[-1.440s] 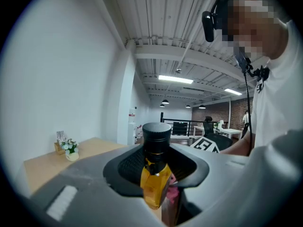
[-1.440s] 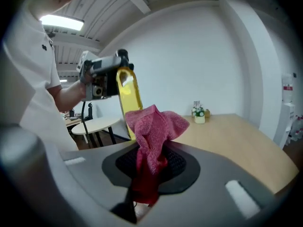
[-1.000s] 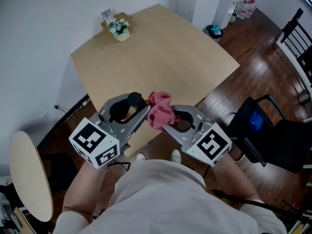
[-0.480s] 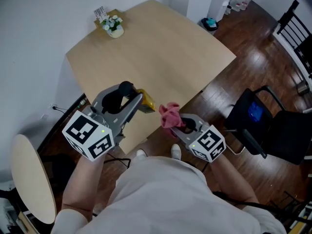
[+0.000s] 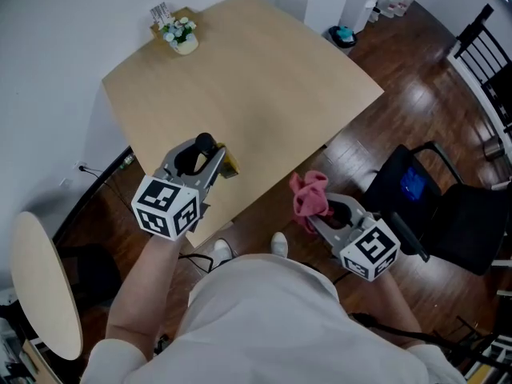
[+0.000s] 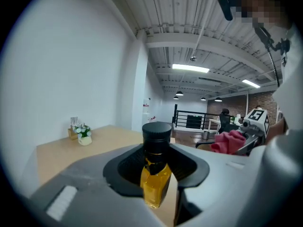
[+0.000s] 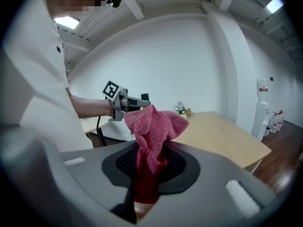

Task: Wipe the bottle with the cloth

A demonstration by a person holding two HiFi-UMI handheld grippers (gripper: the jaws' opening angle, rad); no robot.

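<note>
Small bottle (image 6: 155,174) of amber liquid with a black screw cap, clamped upright between the jaws of the left gripper (image 6: 158,200). Pads pressed on the lower body, neck and cap standing clear above them. Held in the air over the near edge of the light wooden table (image 5: 264,78), not touching it. Label on the bottle not possible to make out.

Pink cloth (image 7: 152,126), bunched, pinched at its lower end between the closed jaws of the right gripper (image 7: 144,188), with the loose upper part rising above them. Well apart from the bottle, to its right, over the dark wooden floor (image 5: 416,94) just off the table's edge.

On each gripper a cube (image 5: 166,208) with black-and-white square markers, showing patterns and not letters.

At the far corner of the table a small white pot of flowers (image 5: 179,37). Just behind it a little stand with cards (image 5: 161,12), print too small to read. To the right a black chair (image 5: 448,214) with something blue on the seat. Far back by the wall a white water dispenser (image 5: 370,2). At the lower left a round beige tabletop (image 5: 44,286).
</note>
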